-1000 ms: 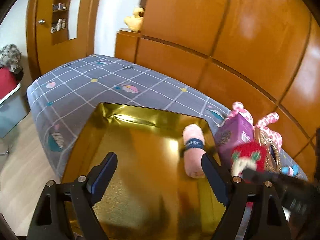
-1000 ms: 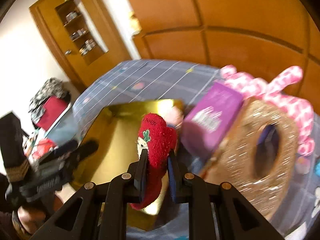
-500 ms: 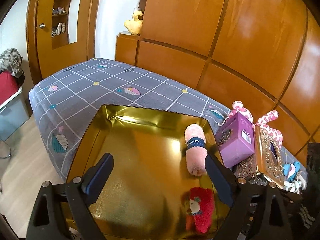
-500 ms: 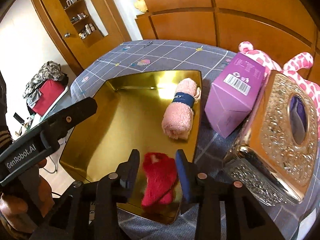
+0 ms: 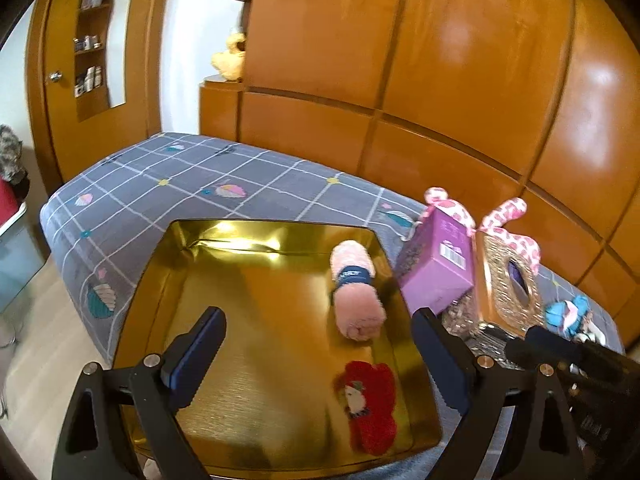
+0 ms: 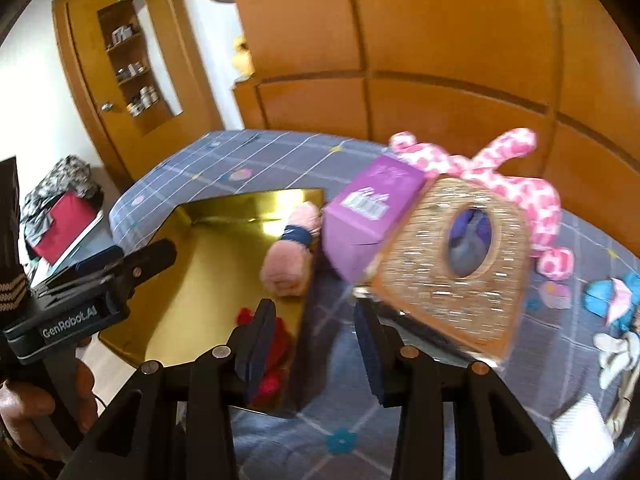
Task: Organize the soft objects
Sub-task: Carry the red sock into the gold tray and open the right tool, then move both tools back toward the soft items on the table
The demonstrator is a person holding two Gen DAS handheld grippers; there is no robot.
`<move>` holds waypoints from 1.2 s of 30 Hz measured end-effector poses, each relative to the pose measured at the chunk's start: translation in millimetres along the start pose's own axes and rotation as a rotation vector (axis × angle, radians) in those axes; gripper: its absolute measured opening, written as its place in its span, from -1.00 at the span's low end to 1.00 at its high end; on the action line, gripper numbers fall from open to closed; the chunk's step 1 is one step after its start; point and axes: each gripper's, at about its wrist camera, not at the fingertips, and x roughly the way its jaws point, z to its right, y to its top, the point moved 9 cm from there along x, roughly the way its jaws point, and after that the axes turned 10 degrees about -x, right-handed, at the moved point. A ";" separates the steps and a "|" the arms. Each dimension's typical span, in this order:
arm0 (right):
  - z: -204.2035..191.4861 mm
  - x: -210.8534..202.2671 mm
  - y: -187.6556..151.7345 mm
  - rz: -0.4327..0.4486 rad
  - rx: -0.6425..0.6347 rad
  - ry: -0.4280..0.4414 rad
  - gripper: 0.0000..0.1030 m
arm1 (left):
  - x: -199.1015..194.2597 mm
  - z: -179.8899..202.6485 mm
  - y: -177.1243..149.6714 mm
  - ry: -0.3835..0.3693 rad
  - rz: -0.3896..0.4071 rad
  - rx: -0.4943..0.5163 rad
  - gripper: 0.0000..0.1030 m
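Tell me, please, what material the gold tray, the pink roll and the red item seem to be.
Gold tray: probably metal or foil-coated card; its surface is mirror-glossy and reflects light. Pink roll: fluffy towel-like fabric, held by a dark band. Red item: fuzzy plush fabric with a matte nap.

A grey checked bed (image 5: pixel 168 184) is seen bearing a gold tray (image 5: pixel 256 320), purple box (image 5: pixel 440 272), glittery box (image 5: pixel 508 288) and toys (image 6: pixel 520 200).

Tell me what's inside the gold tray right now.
The gold tray holds a rolled pink towel and a red plush item, lying apart. The left gripper hides part of the tray's near floor.
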 end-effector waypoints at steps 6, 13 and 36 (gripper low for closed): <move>46.0 -28.3 -11.2 0.034 0.077 -0.084 -0.20 | -7.2 29.2 -9.9 -0.058 -0.009 0.075 0.83; 107.9 -57.6 -35.4 0.044 0.189 -0.189 -0.20 | -11.7 67.7 -29.1 -0.130 -0.041 0.167 0.83; 338.3 -197.1 -196.2 0.071 0.708 -0.671 -0.17 | 4.2 265.5 -172.6 -0.469 -0.356 0.679 0.83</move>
